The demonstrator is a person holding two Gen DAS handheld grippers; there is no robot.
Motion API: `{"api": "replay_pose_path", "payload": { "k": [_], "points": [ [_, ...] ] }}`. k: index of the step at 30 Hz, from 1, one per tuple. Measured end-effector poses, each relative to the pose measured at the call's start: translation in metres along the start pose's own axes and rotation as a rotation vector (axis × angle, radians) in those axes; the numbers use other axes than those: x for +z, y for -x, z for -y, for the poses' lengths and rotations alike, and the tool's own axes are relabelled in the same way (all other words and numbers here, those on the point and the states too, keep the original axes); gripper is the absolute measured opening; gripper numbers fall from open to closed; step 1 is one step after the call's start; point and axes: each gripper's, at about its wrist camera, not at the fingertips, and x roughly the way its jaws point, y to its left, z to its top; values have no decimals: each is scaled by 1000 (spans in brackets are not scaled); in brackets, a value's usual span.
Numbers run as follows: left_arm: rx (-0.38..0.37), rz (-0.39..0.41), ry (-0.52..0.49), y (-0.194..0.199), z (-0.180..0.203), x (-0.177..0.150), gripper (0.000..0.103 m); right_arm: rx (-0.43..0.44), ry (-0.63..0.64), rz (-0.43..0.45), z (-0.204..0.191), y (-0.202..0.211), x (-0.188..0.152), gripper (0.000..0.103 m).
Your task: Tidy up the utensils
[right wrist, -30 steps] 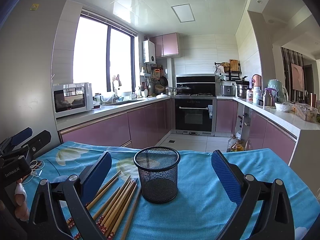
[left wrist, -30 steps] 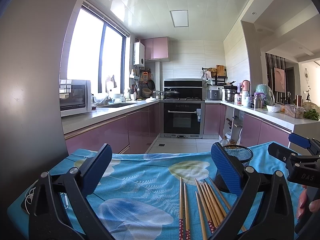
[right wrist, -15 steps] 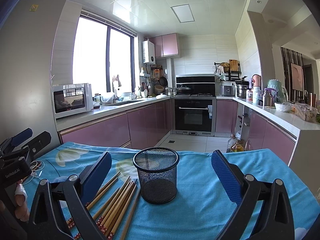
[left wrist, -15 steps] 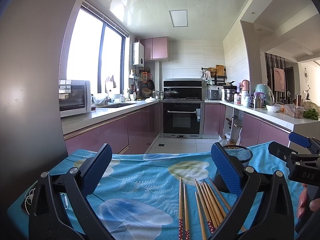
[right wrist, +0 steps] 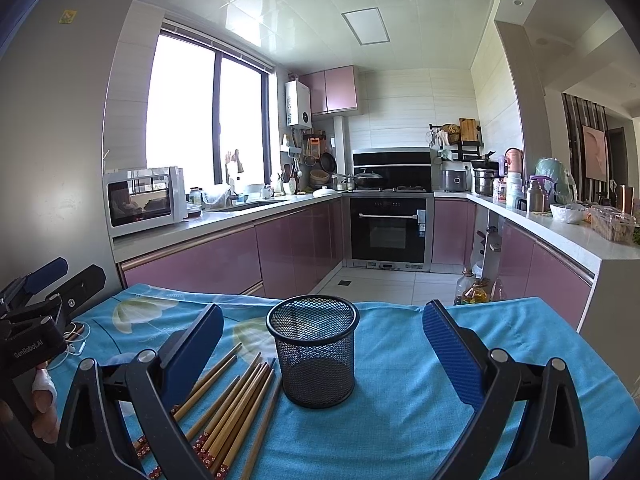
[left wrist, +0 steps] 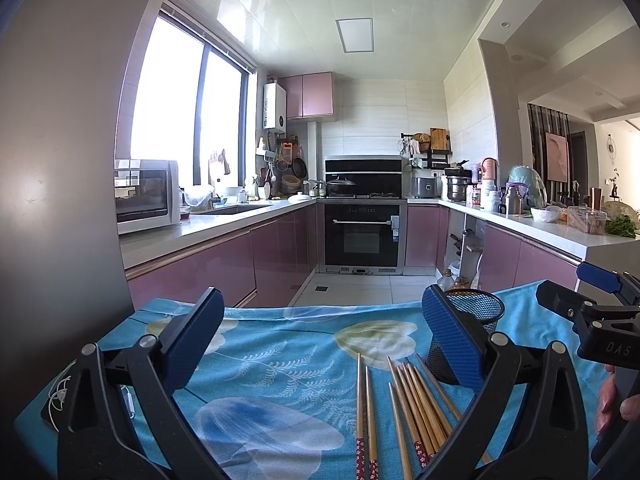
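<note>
Holding both tools above the table, we kept our left gripper (left wrist: 322, 336) spread wide with nothing between its blue-padded fingers (left wrist: 454, 344). Our right gripper (right wrist: 322, 350) was just as wide apart and likewise held nothing.

The bundle of wooden chopsticks with red patterned ends (left wrist: 416, 404) lay flat on the blue flower-printed tablecloth (left wrist: 280, 360), in the left wrist view low and toward the right finger, their tips pointing away from us; two of them lay slightly apart on the left of the rest. In the right wrist view the same chopsticks (right wrist: 236, 400) fanned out beside and partly under the left finger (right wrist: 192, 350), not touched by it.

The black wire-mesh cylindrical holder (right wrist: 312, 350) stood upright on the cloth, sitting between our right gripper's fingers and ahead of them, clear of both pads. The nearest chopsticks lay just beside its base. From the left wrist the holder (left wrist: 476, 312) showed partly behind the right finger.
</note>
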Motion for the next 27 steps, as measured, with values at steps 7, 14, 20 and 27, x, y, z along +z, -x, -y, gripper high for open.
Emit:
{"api": "replay_pose_path", "payload": {
  "k": [7, 14, 20, 27],
  "points": [
    [-2, -4, -1, 0, 1, -1, 98, 3, -8, -5, 5, -1, 2, 97],
    [-8, -11, -4, -2, 1, -2, 98, 14, -11, -24, 6, -2, 0, 97],
    [-45, -77, -19, -15, -3, -9, 98, 67, 4, -107, 2, -9, -8, 97],
    [-87, -277, -63, -48, -7, -29, 87, 156, 64, -404, -16, -48, -38, 72]
  ]
}}
